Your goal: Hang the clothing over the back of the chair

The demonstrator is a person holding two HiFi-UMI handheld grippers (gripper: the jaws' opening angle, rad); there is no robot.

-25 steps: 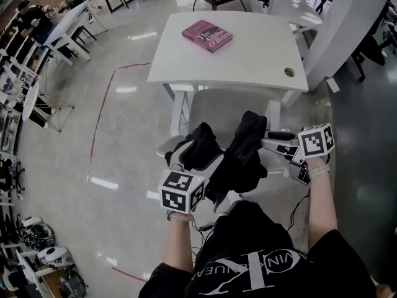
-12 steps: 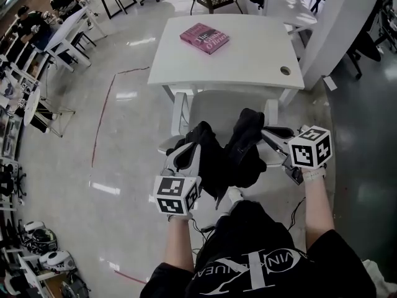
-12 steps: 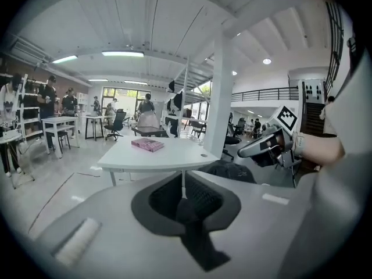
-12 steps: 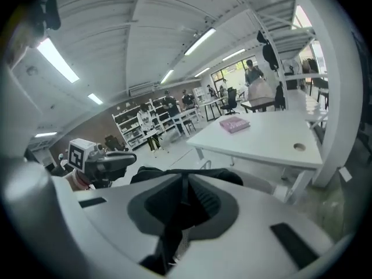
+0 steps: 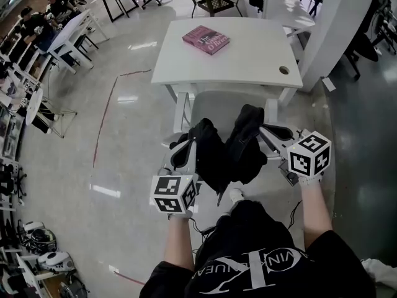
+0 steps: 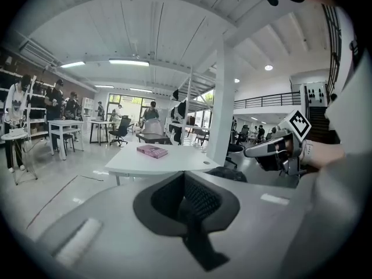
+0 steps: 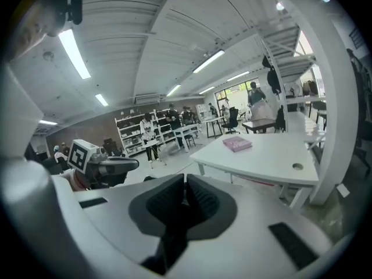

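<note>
Clothing (image 5: 226,154), black and bunched, held above the chair (image 5: 214,107) on the near side of the table (image 5: 248,61). Runs lengthwise side to side, one end in each grip, two humps up top, middle sagging toward the person. Left gripper (image 5: 185,144) clamped tight, fabric pinched between the pads at the left end. Right gripper (image 5: 263,130) likewise squeezed closed on the right end. Book (image 5: 206,40) lying on the tabletop beyond.
</note>
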